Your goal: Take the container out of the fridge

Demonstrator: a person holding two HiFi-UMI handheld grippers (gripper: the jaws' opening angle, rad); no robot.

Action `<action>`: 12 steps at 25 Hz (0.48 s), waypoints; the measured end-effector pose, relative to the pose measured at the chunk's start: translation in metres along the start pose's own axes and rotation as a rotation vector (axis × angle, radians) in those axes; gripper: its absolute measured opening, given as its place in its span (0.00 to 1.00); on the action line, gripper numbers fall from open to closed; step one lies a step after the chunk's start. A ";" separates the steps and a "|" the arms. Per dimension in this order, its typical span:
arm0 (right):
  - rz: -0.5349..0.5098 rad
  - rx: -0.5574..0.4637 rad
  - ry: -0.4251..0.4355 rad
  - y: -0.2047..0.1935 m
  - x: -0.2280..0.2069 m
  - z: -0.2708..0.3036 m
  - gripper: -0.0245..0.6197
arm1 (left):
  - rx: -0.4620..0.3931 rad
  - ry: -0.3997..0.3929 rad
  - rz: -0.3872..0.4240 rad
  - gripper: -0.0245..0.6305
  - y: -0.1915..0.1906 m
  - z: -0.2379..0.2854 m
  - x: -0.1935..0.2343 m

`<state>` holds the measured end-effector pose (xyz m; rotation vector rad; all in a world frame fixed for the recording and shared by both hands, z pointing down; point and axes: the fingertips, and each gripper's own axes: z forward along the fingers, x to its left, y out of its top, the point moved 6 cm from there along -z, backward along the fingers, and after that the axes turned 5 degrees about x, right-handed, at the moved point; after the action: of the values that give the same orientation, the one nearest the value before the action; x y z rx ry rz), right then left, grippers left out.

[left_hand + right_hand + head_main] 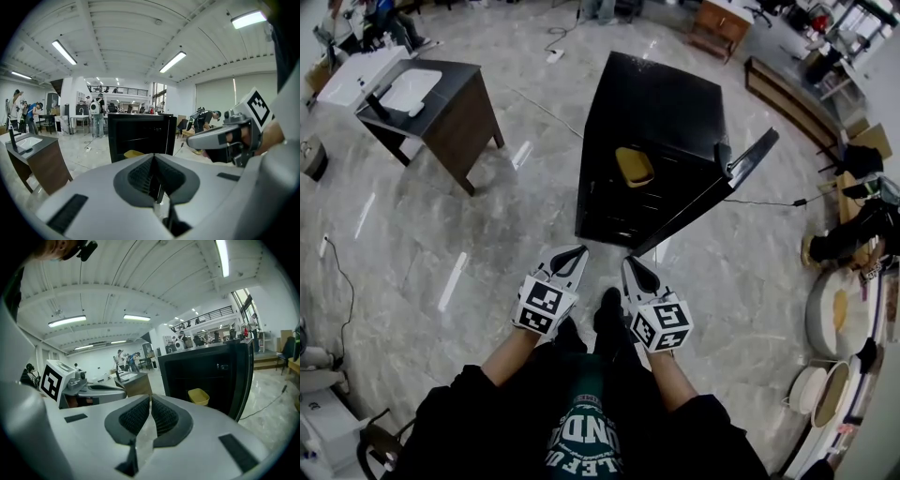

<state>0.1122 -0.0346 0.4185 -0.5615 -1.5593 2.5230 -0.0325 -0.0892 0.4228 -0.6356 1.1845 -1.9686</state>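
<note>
Step in hand: the approach; the person stood on the floor [469, 234] facing the fridge [661, 103], with both tongs held low in front and well short of it.
Task's thing: the yellow container [634, 166] sat on a shelf inside the dark fridge, near the front edge and not touched.
Left tongs [575, 255]: jaws together, nothing between them.
Right tongs [634, 264]: jaws together as well, and empty.
Doing it well: in my judgement the jaws needed to part before they reached the shelf. One pair could then take the container by its rim and draw it out level and straight, so that it did not catch the shelf above.
Door: the fridge door [748, 167] stood open to the right, so the opening was free; the right tongs would have to pass close beside it.
Around: a counter [455, 108] with a white basin [408, 91] stood well apart on the left.
In the way: a cable [769, 202] lay on the floor by the door, a likely trip point when stepping closer.
</note>
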 end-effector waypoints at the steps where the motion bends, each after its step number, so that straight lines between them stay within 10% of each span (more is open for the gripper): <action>1: -0.005 0.004 0.001 0.002 -0.004 0.006 0.10 | -0.003 0.003 0.000 0.06 0.003 0.004 0.002; 12: -0.061 0.028 -0.014 0.028 -0.059 0.070 0.10 | 0.016 0.041 -0.013 0.06 0.022 0.061 0.036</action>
<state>0.1427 -0.1238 0.4360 -0.4863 -1.5196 2.5049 -0.0028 -0.1567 0.4322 -0.5989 1.1908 -2.0089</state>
